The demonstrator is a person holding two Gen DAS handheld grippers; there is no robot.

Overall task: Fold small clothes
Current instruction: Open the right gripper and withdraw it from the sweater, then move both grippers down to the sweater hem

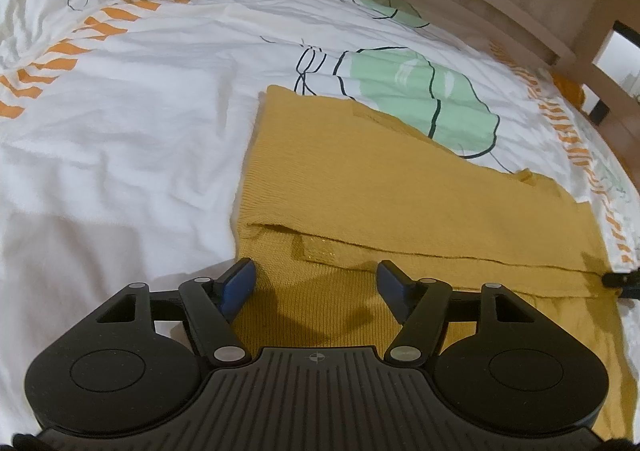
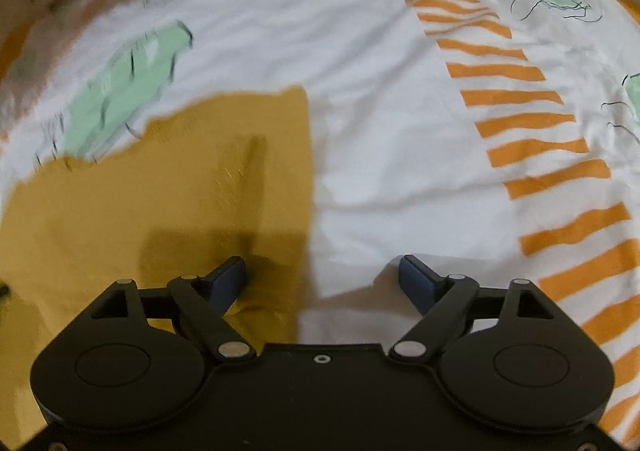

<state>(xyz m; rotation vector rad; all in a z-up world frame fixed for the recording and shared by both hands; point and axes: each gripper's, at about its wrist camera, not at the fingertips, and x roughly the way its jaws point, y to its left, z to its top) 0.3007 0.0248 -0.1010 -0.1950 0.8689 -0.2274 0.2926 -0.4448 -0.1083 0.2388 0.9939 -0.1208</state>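
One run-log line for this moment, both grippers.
left gripper: open, over mustard knit garment | right gripper: open, nothing held | garment: folded, flat on bedsheet

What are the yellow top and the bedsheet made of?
Yellow top: looks like knitted fabric, maybe cotton or wool; fine ribbed rows show near the left gripper, matte finish.
Bedsheet: seems thin woven cotton, smooth and matte, with soft wrinkles and printed orange stripes and green shapes. Exact fibres can't be told.

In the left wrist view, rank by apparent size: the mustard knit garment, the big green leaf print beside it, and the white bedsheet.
1. white bedsheet, largest
2. mustard knit garment
3. green leaf print, smallest; partly covered by the garment and farther from the camera, so its true size is unsure.
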